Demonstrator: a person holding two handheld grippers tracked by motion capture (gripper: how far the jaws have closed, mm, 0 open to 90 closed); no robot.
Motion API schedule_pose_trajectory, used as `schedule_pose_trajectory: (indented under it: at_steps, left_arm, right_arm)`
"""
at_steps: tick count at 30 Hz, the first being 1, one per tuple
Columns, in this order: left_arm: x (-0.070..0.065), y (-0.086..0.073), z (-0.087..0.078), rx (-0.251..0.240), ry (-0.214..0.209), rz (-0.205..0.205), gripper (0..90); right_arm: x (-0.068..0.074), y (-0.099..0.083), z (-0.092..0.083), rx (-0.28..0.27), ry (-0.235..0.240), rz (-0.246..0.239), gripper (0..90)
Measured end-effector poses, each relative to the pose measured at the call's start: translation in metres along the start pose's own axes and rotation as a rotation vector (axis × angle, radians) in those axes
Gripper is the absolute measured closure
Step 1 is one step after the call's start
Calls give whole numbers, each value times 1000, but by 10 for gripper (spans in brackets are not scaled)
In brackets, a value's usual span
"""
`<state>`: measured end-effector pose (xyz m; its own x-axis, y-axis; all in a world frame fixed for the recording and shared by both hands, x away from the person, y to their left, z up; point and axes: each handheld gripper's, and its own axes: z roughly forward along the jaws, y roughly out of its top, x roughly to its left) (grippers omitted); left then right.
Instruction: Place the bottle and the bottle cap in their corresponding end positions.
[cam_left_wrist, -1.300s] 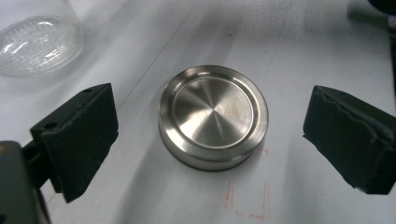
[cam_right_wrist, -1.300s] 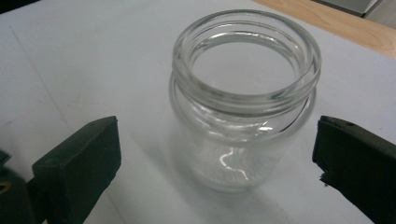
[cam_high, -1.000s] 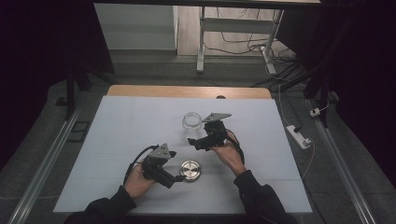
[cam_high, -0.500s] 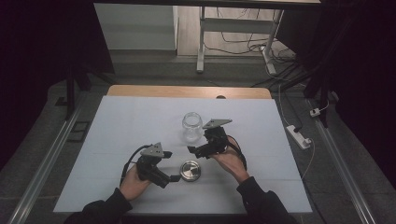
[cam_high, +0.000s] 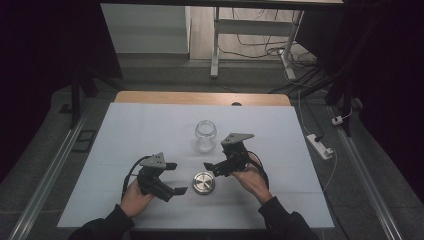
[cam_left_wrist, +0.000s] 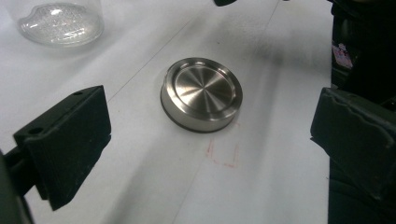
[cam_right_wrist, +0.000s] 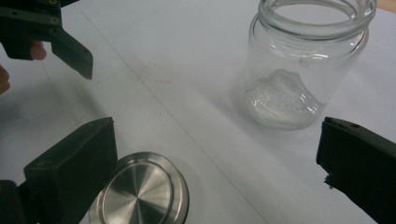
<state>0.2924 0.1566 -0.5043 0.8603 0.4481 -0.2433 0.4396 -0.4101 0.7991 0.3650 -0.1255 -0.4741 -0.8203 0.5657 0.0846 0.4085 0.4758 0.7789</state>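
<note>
The high view looks forward and down from above the person's side, taking in the whole table (cam_high: 150, 120) from some way off. The left gripper view sits low and close, facing the metal lid (cam_left_wrist: 201, 93) – the glass jar (cam_left_wrist: 60, 21) lies beyond it. The right gripper view, equally close, faces the jar (cam_right_wrist: 306, 60), with the lid (cam_right_wrist: 140, 191) at its near edge. All three views share the lid and the jar.

Round steel lid (cam_high: 203, 182) flat on table — open glass jar (cam_high: 205, 135) upright beyond.
</note>
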Motion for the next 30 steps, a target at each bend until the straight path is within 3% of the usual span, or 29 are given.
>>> schedule_pose_trajectory:
  at_steps: [13, 19, 30]
  left_arm:
    - [-7, -17, -22, 0, 2, -25, 0]
    - [-12, -25, -31, 18, 31, -22, 0]
    - [-16, -40, -56, -17, 82, -52, 0]
  right_arm:
    - [12, -14, -23, -2, -11, -28, 0]
    - [16, -21, -31, -7, -8, -35, 0]
    - [21, -35, -47, -7, -20, -42, 0]
